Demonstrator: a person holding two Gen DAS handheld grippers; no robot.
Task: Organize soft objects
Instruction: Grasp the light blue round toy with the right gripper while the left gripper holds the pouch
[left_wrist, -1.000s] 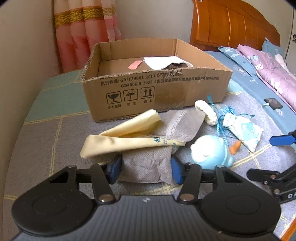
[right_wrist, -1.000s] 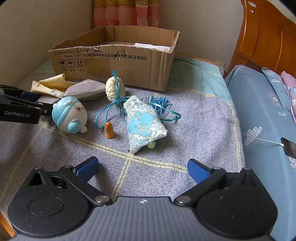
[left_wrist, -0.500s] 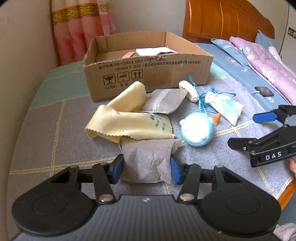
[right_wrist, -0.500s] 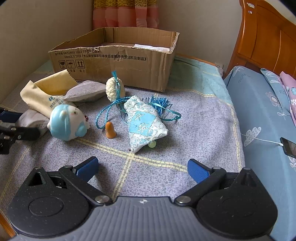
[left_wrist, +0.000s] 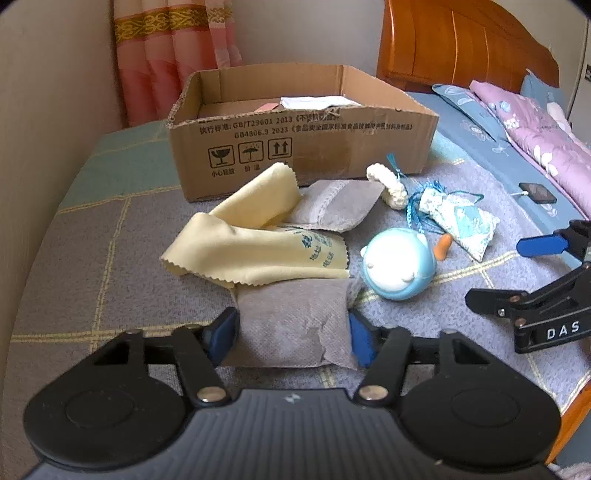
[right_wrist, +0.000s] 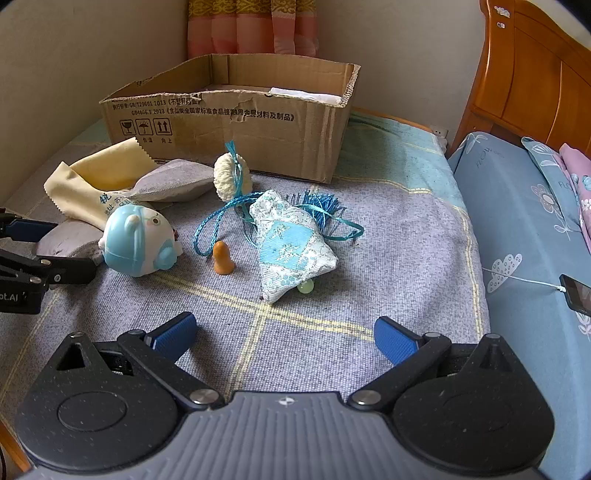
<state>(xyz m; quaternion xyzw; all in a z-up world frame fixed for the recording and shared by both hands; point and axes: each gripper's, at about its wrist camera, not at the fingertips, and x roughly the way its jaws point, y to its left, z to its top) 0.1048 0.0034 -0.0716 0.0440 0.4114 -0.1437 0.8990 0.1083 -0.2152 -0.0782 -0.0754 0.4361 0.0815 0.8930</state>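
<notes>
Grey pouch (left_wrist: 291, 325), near bed's front edge, pinched between left gripper (left_wrist: 291, 334) jaws, likely bound for cardboard box (left_wrist: 303, 147); right gripper (right_wrist: 284, 338) wide apart, holding nothing.

L gripper (left_wrist: 291, 332) jaws clamped, R gripper (right_wrist: 284, 336) jaws wide.

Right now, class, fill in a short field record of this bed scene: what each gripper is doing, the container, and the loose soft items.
left gripper: fingers closed on the grey pouch
right gripper: open, holding nothing
container: cardboard box, top open
cloth: yellow cloth, overlapping the grey pouch's far edge
second pouch: grey sachet by the box
toy: blue round toy
sachet: patterned blue sachet, corded
surface: grey bed cover
</notes>
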